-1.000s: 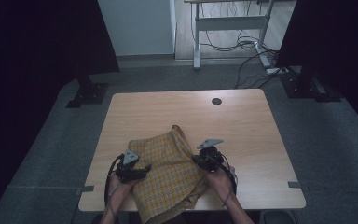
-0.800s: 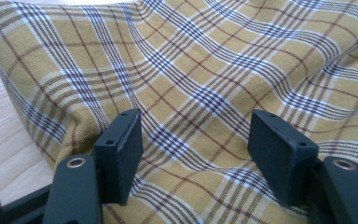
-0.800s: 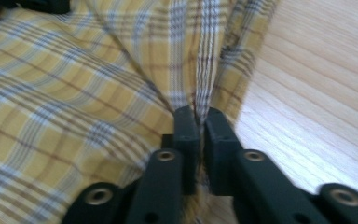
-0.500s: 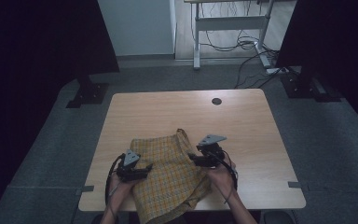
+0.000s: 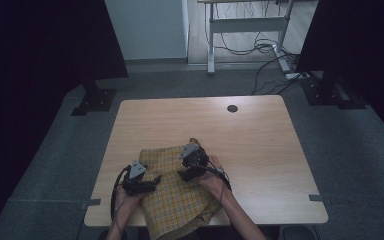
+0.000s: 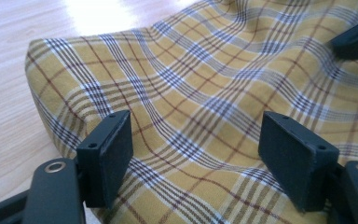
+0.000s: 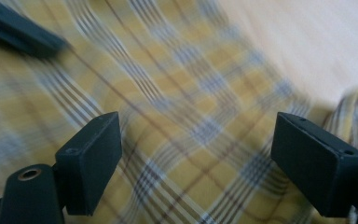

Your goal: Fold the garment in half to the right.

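While the yellow plaid woven cloth (image 5: 177, 197) lies rumpled on the near part of the pale wooden table (image 5: 250, 135), its front edge hanging over the near rim, I hold both tools low over it to work the fabric. My left gripper (image 6: 196, 154) has its jaws spread, still easing wider, cloth beneath but unpinched. My right gripper (image 7: 198, 163) has just sprung its jaws apart, nothing clamped, likely seeking a fresh hold nearer the bunched corner.
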A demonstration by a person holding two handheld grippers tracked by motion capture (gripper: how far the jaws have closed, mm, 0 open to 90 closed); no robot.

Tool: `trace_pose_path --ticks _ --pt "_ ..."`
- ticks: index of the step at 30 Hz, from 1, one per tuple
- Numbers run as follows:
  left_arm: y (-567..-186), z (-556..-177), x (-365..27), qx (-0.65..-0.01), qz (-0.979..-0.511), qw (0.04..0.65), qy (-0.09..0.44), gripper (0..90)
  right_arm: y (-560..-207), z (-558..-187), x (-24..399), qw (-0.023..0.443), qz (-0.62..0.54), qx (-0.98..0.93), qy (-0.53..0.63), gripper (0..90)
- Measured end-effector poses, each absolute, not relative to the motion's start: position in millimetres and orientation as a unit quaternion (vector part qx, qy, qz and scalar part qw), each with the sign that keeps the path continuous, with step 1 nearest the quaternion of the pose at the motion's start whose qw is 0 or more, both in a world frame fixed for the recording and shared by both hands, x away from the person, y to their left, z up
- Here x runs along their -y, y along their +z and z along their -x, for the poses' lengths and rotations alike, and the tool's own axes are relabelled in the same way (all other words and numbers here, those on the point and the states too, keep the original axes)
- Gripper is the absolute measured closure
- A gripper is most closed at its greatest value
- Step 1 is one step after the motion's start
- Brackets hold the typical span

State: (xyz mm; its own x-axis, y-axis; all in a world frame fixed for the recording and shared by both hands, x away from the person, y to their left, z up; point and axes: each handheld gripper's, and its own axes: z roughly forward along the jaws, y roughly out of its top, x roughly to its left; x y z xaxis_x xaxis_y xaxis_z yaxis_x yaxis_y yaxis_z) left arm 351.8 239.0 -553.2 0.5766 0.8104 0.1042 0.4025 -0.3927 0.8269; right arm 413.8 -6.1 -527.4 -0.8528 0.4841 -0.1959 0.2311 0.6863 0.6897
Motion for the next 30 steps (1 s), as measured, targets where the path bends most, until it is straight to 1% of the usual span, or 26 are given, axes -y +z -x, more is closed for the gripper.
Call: trace_pose_path --ticks 1,2,3,4,5,10,11,12,13,16,17,18,19,20,21,22,23,24,25,26,27,30 --pt "-554.4 -352.4 -239.8 -0.385 -0.793 0.398 0.253 26.5 -537.6 -422.7 12.4 0.184 -0.223 -0.901 0.323 15.7" --pt "-554.4 -352.4 -239.8 -0.385 -0.793 0.398 0.253 27.0 -537.6 -422.7 12.4 0.184 -0.223 -0.901 0.323 15.7" --pt "-554.7 -352.7 -239.9 -0.387 -0.793 0.398 0.252 27.0 -542.4 -426.7 18.8 0.172 -0.243 -0.896 0.328 15.7" --pt "-554.8 -353.6 -239.5 -0.388 -0.794 0.396 0.249 28.0 -549.3 -431.7 34.7 0.149 -0.275 -0.880 0.358 17.6" --pt "-554.9 -353.9 -239.0 -0.388 -0.795 0.394 0.250 28.2 -551.6 -432.3 41.5 0.144 -0.278 -0.874 0.373 18.6" --pt "-554.9 -353.9 -237.6 -0.386 -0.796 0.393 0.252 28.6 -552.9 -428.8 54.7 0.145 -0.283 -0.863 0.392 18.3" --pt "-554.6 -353.0 -238.6 -0.385 -0.792 0.401 0.252 28.3 -549.0 -426.2 57.9 0.150 -0.284 -0.861 0.394 16.1" --pt "-554.6 -353.0 -238.6 -0.385 -0.792 0.401 0.252 28.0 -549.0 -426.2 57.9 0.150 -0.284 -0.861 0.394 16.1" --pt "-554.0 -352.5 -240.9 -0.386 -0.786 0.414 0.247 27.5 -541.5 -419.5 60.3 0.160 -0.279 -0.863 0.390 14.7" --pt "-552.5 -352.4 -243.4 -0.393 -0.776 0.432 0.238 26.4 -533.2 -410.1 64.3 0.163 -0.272 -0.861 0.399 14.1" --pt "-551.2 -352.1 -244.3 -0.395 -0.772 0.439 0.235 26.0 -526.2 -398.9 69.7 0.156 -0.265 -0.857 0.414 13.6" --pt "-549.6 -351.5 -245.1 -0.397 -0.767 0.446 0.235 26.0 -526.2 -398.9 69.7 0.156 -0.265 -0.857 0.414 13.6" --pt "-546.4 -349.6 -246.6 -0.397 -0.760 0.456 0.239 24.7 -522.0 -386.4 74.4 0.148 -0.259 -0.856 0.422 12.6" --pt "-546.4 -349.6 -246.6 -0.397 -0.760 0.456 0.239 24.6 -522.0 -386.4 74.4 0.148 -0.259 -0.856 0.422 12.6" --pt "-542.9 -347.6 -249.0 -0.394 -0.755 0.466 0.241 24.6 -521.1 -373.4 79.0 0.139 -0.248 -0.859 0.427 12.3" --pt "-542.9 -347.6 -249.0 -0.394 -0.755 0.466 0.241 24.5 -521.1 -373.4 79.0 0.139 -0.248 -0.859 0.427 12.3" --pt "-539.5 -345.8 -252.6 -0.392 -0.747 0.481 0.239 24.3 -522.6 -361.1 83.9 0.132 -0.242 -0.862 0.425 11.9" --pt "-539.5 -345.8 -252.6 -0.392 -0.747 0.481 0.239 24.1 -522.6 -361.1 83.9 0.132 -0.242 -0.862 0.425 11.9" --pt "-538.3 -345.1 -254.6 -0.393 -0.744 0.485 0.238 23.7 -525.5 -348.7 89.2 0.130 -0.238 -0.866 0.420 11.4" --pt "-537.5 -344.6 -257.0 -0.394 -0.743 0.486 0.238 23.7 -525.5 -348.7 89.2 0.130 -0.238 -0.866 0.420 11.4" --pt "-538.1 -344.2 -262.7 -0.398 -0.743 0.483 0.237 22.7 -528.5 -336.7 94.3 0.130 -0.228 -0.872 0.414 11.3" --pt "-539.9 -343.5 -270.0 -0.408 -0.739 0.478 0.242 22.3 -531.4 -326.9 99.1 0.127 -0.222 -0.873 0.415 11.1"
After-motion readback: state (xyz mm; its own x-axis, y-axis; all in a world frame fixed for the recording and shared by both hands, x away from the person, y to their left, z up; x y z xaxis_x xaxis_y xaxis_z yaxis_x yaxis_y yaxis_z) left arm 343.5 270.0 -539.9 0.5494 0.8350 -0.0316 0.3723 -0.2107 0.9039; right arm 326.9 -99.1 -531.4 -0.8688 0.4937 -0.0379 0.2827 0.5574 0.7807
